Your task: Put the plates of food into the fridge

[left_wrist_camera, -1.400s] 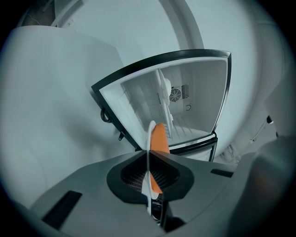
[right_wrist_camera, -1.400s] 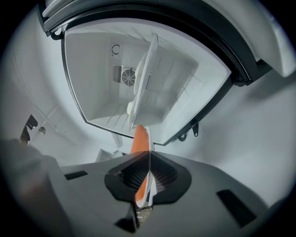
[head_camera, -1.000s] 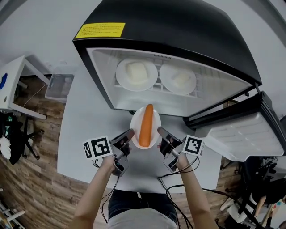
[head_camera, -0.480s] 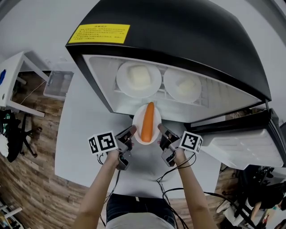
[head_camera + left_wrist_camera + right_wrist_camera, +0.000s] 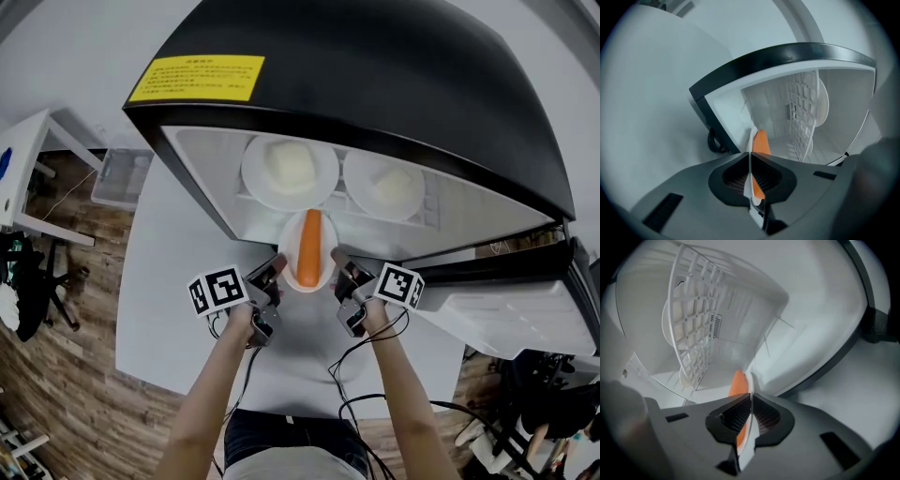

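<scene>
Left gripper [image 5: 274,272]: I have its jaws nearly closed, pinching the thin left rim of the plate [image 5: 287,251]. It is a shallow edge grip, so if this hand dips or lags the other, the rim could twist out.
Right gripper [image 5: 339,265]: the same narrow pinch on the opposite rim. The plate hangs between two small contacts, so any pulling apart or squeezing inward could pop it loose over the table [image 5: 178,281].
Carrot [image 5: 309,246]: it lies lengthwise on the plate, pointing into the fridge [image 5: 375,75] (nothing holds it there). I judge a nose-down tilt would let it slide off the far rim, and a sideways roll would tip it towards one of my jaws.
Plate position: it is held off the table at the fridge mouth, with its far edge just under the front of the wire shelf [image 5: 427,211].
Shelf above: two loaded plates, the left plate [image 5: 253,173] and the right plate [image 5: 354,183], sit on it. If I carry my plate too high, the carrot tip or rim could catch the shelf edge and jolt them.
Fridge floor: I can't see how much room there is below the plate, so setting it down blind risks a hard landing.
Door [image 5: 506,300]: it stands open on my right, close to that wrist's cable.
</scene>
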Demonstrator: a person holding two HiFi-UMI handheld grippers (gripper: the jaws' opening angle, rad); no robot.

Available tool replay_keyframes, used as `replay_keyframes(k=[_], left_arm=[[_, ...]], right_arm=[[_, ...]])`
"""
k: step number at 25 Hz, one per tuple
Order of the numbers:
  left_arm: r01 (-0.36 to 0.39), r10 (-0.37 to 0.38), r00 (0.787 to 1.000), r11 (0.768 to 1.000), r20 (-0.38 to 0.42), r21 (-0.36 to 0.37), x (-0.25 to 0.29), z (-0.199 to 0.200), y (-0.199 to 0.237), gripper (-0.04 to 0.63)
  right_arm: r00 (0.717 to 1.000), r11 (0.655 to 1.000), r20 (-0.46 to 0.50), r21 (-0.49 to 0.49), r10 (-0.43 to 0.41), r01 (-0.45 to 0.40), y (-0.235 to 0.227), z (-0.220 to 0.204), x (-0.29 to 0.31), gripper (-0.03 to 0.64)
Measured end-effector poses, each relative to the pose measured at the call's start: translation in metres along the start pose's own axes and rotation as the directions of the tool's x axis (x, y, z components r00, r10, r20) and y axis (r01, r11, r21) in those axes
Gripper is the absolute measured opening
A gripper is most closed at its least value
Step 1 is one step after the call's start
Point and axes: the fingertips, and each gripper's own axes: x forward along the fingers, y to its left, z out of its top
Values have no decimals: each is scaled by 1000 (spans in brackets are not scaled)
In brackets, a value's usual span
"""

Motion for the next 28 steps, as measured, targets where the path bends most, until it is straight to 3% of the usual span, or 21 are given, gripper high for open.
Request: replay_keyframes(k=[4,11,19,24,28], left_arm=[[14,-12,1000,999,22,-53,2,3,3,21],[30,-25,998,995,52,-99,6,1,3,21],[58,-42,993,987,109,-148,7,-1,-1,21],[92,-48,982,966,180,-242,15,0,-4,21],[82,-34,981,965,192,-250,23,4,-8,21]], right_arm=[[1000,1000,12,-27,-5,6,3,4,4,25],[993,969,68,-224,-93,106,5,10,0,29],[976,941,165,-284,-139,183,8,0,-38,29],[992,933,27,-337,-125,127,10,-58,-37,26],[991,924,-51,-371,-123,96,14,-77,-23,23]])
